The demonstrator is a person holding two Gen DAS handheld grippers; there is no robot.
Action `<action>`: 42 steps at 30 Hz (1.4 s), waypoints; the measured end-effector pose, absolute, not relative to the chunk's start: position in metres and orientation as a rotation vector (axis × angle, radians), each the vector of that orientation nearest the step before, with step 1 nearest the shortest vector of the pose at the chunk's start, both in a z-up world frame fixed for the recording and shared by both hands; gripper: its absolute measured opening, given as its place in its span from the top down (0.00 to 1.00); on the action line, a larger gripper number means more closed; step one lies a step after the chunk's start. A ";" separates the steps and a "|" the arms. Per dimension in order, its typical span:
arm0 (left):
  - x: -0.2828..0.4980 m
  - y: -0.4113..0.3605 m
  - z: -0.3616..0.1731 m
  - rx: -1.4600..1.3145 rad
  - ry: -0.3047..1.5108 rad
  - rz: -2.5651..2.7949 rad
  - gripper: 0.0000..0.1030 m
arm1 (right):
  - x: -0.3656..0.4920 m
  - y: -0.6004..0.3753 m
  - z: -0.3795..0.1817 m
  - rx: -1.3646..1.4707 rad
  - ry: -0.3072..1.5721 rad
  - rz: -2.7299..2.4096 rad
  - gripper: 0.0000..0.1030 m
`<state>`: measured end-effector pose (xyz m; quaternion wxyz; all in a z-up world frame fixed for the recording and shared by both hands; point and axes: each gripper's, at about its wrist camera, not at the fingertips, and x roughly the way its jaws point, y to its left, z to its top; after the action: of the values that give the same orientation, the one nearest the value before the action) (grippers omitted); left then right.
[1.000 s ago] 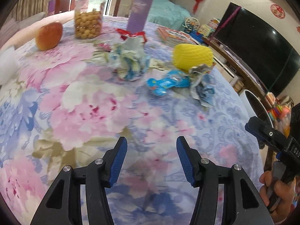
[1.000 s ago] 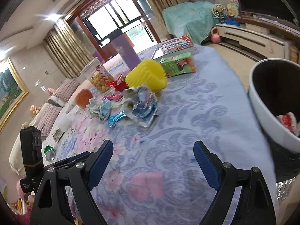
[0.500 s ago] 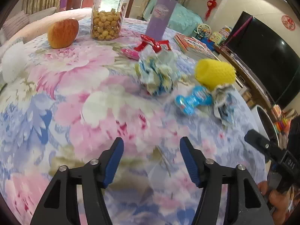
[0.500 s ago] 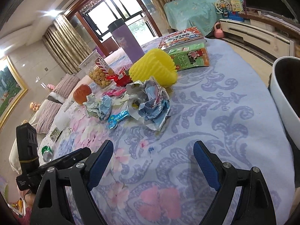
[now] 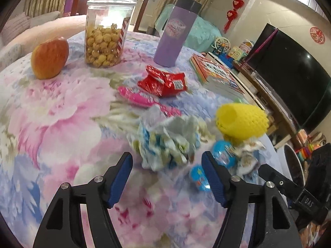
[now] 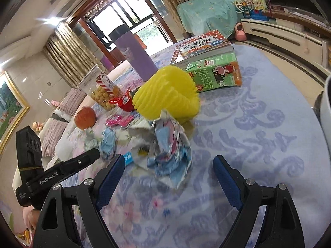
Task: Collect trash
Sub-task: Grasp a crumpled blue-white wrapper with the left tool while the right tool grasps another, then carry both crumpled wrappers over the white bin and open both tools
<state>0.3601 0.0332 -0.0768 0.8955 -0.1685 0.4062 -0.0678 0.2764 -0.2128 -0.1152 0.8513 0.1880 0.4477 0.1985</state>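
Currently both tongs are spread wide, nothing pinched. The left gripper [image 5: 167, 169] hovers low over the floral tablecloth [image 5: 62, 124], its blue pads [image 5: 121, 177] either side of open space just short of a crumpled blue-and-white wrapper [image 5: 167, 142]; no contact. The right gripper [image 6: 168, 177] does the same with a second crumpled wrapper [image 6: 167, 150], silvery with blue and pink print, which sits just ahead of its tips and a bit toward its left finger.

Trash is clustered mid-table:
- yellow foam fruit net [image 5: 241, 121], touching the far edge of the silvery wrapper in the right view
- blue candy wrapper [image 5: 222, 157], lying between the two crumpled wrappers and partly hidden by the left gripper's right finger
- pink wrapper [image 5: 138, 98] and red snack bag [image 5: 162, 82], farther back, side by side

Non-trash behind it: apple [image 5: 49, 59], clear jar of snack balls [image 5: 105, 35], purple tumbler [image 5: 175, 33], stack of books [image 5: 217, 76]. A green milk carton [image 6: 215, 76] lies on its side against the books, just behind the foam net.

The white rim of a bin [image 6: 325, 107] shows at the right edge of the right view, off the table edge, well apart from the pile. Contents not visible. The left view is motion-blurred around the wrappers, so print details are unreadable.
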 end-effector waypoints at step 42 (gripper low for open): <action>0.256 -0.055 -0.031 -0.186 0.804 -0.445 0.93 | 0.192 -0.307 -0.075 0.397 0.820 0.316 0.79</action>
<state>0.2556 -0.0548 -0.0312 0.8921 -0.0897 0.3874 -0.2144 0.1917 -0.3068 -0.0751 0.8859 0.1911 0.3944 0.1518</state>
